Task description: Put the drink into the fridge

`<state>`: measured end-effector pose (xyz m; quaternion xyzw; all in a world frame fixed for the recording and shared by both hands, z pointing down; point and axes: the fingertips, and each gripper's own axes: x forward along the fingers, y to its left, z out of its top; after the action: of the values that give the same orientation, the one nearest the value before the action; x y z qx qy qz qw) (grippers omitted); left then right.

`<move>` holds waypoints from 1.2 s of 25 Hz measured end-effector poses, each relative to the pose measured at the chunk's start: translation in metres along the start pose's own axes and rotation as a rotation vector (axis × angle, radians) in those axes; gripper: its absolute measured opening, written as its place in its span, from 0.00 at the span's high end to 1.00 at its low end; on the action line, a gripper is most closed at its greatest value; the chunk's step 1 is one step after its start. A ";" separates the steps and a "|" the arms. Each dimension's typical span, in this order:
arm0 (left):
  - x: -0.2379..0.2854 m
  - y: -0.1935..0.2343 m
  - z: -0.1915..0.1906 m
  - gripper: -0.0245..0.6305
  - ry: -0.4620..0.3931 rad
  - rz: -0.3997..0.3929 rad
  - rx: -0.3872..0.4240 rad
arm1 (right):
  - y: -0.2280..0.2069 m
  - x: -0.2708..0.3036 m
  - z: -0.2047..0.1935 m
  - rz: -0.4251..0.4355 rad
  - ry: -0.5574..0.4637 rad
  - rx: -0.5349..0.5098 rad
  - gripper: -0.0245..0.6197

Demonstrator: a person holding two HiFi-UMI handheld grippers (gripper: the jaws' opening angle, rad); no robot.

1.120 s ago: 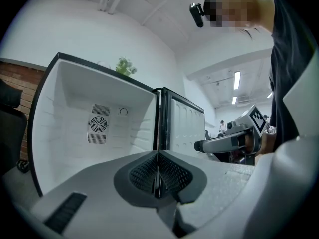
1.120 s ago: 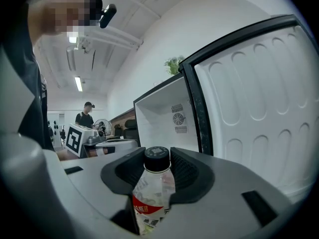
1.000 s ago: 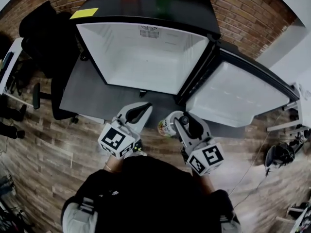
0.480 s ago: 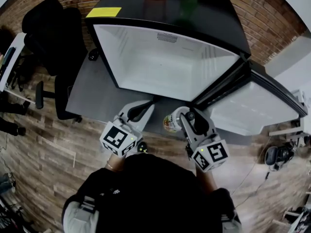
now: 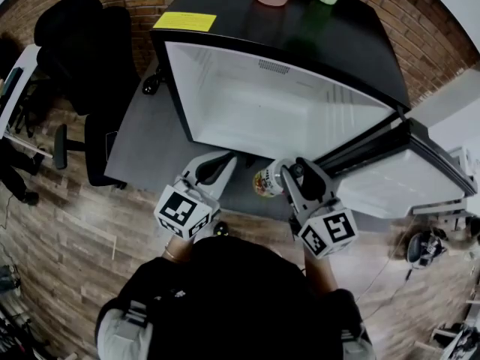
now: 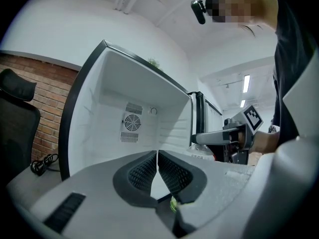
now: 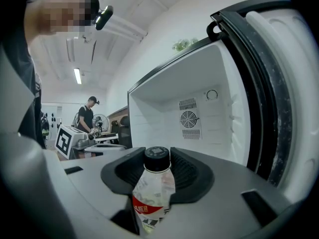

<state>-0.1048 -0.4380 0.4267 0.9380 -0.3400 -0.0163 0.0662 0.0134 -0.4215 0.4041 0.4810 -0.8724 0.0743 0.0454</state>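
Since 1 second ago, the open black fridge with a white interior has drawn nearer in the head view, and its door now shows more edge-on at the right. There the right gripper holds the clear plastic drink bottle with a black cap and red label just outside the fridge's opening, with the left gripper alongside. In the left gripper view, the jaws are pressed together with nothing between them. In the right gripper view, the jaws pinch the bottle below its cap, facing the fridge's inside.

Office, brick wall, swivel chair, fridge
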 end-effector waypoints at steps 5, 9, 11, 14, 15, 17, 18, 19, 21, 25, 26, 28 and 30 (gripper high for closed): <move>0.002 0.012 -0.004 0.97 0.016 0.006 -0.016 | -0.011 0.020 0.007 -0.012 -0.003 -0.015 0.73; 0.005 0.018 -0.003 0.97 0.015 -0.011 -0.014 | -0.024 0.036 0.011 -0.031 -0.003 -0.023 0.73; 0.005 0.023 -0.001 0.97 0.011 -0.008 -0.015 | -0.030 0.044 0.014 -0.039 -0.003 -0.024 0.73; 0.006 0.031 -0.002 0.97 0.017 -0.006 -0.015 | -0.039 0.056 0.017 -0.049 -0.004 -0.027 0.73; 0.007 0.034 -0.002 0.97 0.017 -0.007 -0.016 | -0.043 0.060 0.019 -0.052 -0.004 -0.029 0.73; 0.007 0.038 -0.001 0.97 0.015 -0.008 -0.030 | -0.050 0.068 0.021 -0.057 -0.002 -0.033 0.73; 0.007 0.040 0.000 0.97 0.014 -0.009 -0.038 | -0.053 0.073 0.022 -0.059 -0.001 -0.037 0.73; 0.007 0.042 0.000 0.97 0.013 -0.009 -0.043 | -0.056 0.077 0.023 -0.061 0.002 -0.041 0.73; 0.008 0.046 -0.001 0.97 0.016 -0.007 -0.043 | -0.063 0.086 0.025 -0.066 0.005 -0.055 0.73; 0.012 0.053 -0.002 0.97 0.017 -0.012 -0.049 | -0.075 0.102 0.031 -0.072 0.010 -0.073 0.73; 0.012 0.055 -0.002 0.97 0.018 -0.012 -0.050 | -0.077 0.106 0.032 -0.073 0.011 -0.075 0.73; 0.012 0.058 -0.001 0.97 0.023 -0.010 -0.053 | -0.081 0.113 0.033 -0.075 0.014 -0.075 0.73; 0.011 0.060 0.001 0.97 0.023 -0.013 -0.052 | -0.085 0.121 0.034 -0.077 0.017 -0.073 0.73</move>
<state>-0.1344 -0.4911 0.4345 0.9382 -0.3327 -0.0147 0.0945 0.0207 -0.5733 0.3960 0.5115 -0.8550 0.0446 0.0732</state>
